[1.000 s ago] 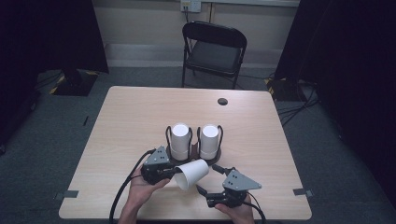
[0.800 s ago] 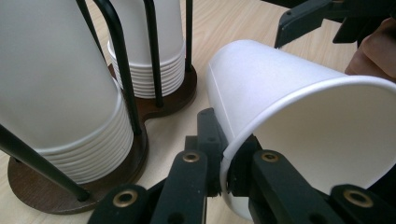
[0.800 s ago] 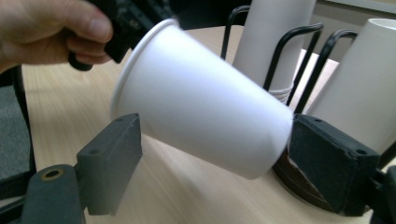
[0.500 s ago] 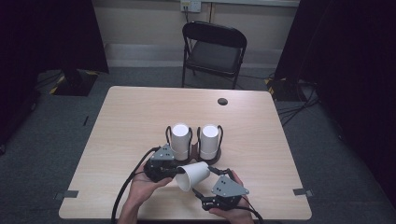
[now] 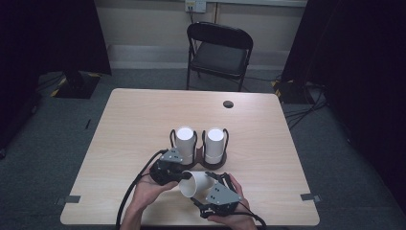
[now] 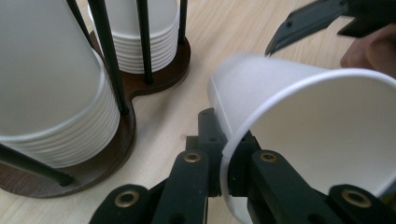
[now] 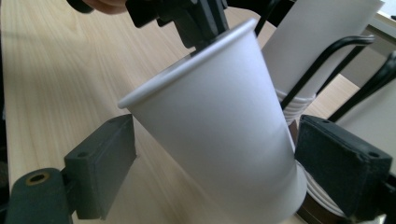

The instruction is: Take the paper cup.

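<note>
Now we look down on the pale wood-grain rectangular table (image 5: 143, 124), the biggest thing before us, with a black folding metal chair (image 5: 219, 52) standing beyond its far edge on the grey floor. On the tabletop near the far right side we spot a small dark round disc (image 5: 228, 104), well apart from everything else.

Closer to us sits the dark brown wooden two-bay cup holder with black wire uprights (image 5: 212, 165), and each bay carries an upside-down stack of white paper cups: the left stack (image 5: 185, 140) and the right stack (image 5: 214, 143), side by side. In the left gripper view the ribbed rims of those stacks show clearly behind the black rods.

Down at the near edge we have both hands in play. The left gripper (image 5: 184, 175) is clenched on the rim of a single white paper cup (image 5: 197, 183), one jaw inside the mouth and one outside, as its own camera shows. That cup lies tilted on its side above the table, just in front of the holder, mouth toward the left hand.

The right gripper (image 7: 215, 163) stands spread wide, its black pads (image 7: 107, 158) on either side of the cup's body; we cannot tell whether they touch it.
</note>
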